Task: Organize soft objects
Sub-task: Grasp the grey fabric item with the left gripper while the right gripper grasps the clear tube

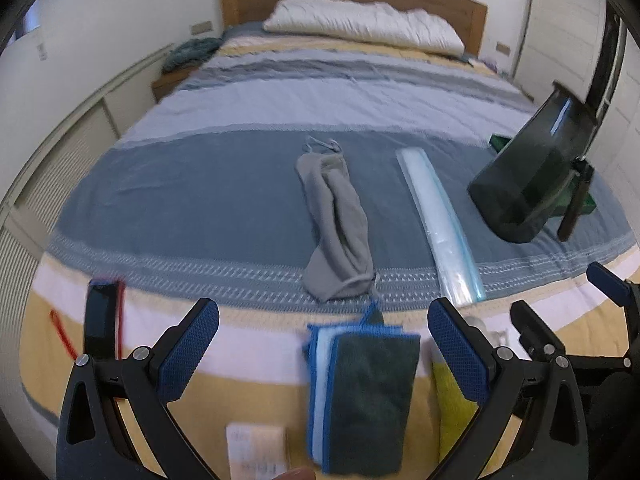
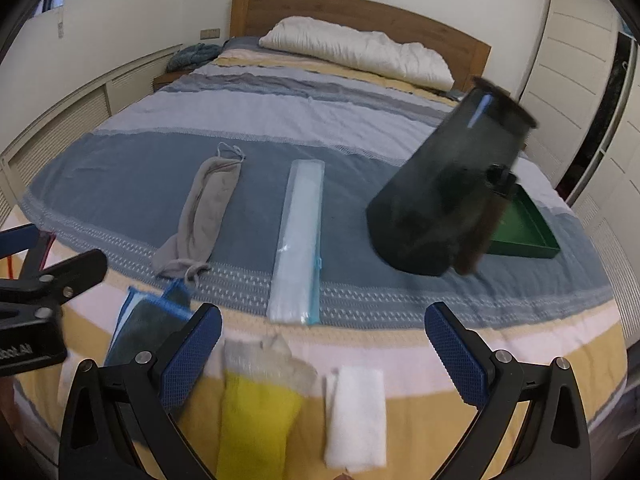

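Observation:
Several soft items lie on the striped bedspread [image 1: 200, 200]. A grey drawstring pouch [image 1: 338, 224] lies mid-bed, also in the right wrist view [image 2: 204, 212]. A long clear plastic zip bag [image 1: 440, 220] lies beside it [image 2: 300, 240]. A folded dark cloth with blue edging [image 1: 360, 400] sits between my left gripper's [image 1: 322, 356] open fingers. A yellow item in clear wrap [image 2: 256, 412] and a folded white cloth [image 2: 354, 416] lie between my right gripper's [image 2: 322, 356] open fingers. Both grippers hover above the bed's near edge, empty.
A dark translucent bin [image 2: 448, 192] stands tilted at the right, beside a green tray [image 2: 524, 232]. A white pillow [image 1: 360, 24] lies at the wooden headboard. A black phone [image 1: 100, 320] with a red cord lies at the left. Wardrobe doors [image 2: 580, 80] stand to the right.

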`<state>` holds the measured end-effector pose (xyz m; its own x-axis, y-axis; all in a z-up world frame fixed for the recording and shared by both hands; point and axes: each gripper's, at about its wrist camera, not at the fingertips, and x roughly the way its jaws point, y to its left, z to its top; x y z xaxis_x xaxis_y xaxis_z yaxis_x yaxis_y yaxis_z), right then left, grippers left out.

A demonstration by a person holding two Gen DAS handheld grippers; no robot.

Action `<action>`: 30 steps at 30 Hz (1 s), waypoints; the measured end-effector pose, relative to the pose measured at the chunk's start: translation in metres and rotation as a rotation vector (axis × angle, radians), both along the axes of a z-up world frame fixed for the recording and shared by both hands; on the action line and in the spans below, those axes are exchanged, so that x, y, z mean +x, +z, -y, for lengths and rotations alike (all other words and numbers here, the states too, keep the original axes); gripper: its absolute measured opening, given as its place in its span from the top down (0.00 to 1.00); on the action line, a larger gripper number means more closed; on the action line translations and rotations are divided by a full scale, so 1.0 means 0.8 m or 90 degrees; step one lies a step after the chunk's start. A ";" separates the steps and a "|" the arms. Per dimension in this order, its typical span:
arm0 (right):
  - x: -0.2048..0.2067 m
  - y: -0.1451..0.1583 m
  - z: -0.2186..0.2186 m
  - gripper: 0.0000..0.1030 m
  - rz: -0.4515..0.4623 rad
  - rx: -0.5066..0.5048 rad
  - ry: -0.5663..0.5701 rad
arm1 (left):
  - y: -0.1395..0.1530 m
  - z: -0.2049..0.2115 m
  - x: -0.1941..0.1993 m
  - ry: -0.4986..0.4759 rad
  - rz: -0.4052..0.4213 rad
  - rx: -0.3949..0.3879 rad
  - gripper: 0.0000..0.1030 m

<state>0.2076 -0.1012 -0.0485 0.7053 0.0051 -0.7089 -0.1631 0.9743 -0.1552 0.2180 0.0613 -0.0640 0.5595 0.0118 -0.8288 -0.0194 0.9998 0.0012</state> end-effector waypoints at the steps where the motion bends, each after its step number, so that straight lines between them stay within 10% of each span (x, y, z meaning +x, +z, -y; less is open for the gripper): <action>1: 0.011 -0.003 -0.002 0.00 -0.005 0.000 0.002 | -0.006 0.003 0.013 -0.003 -0.017 0.001 0.01; 15: 0.153 -0.073 -0.007 0.00 -0.119 0.008 0.008 | -0.110 0.014 0.188 0.037 -0.193 0.035 0.01; 30: 0.250 -0.142 -0.011 0.09 -0.172 0.008 0.013 | -0.162 0.009 0.242 0.056 -0.264 0.030 0.01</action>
<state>0.4078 -0.0922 -0.1622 0.4908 0.0269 -0.8709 -0.2161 0.9720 -0.0918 0.4118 0.0540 -0.1935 0.1744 0.0875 -0.9808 -0.0932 0.9930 0.0720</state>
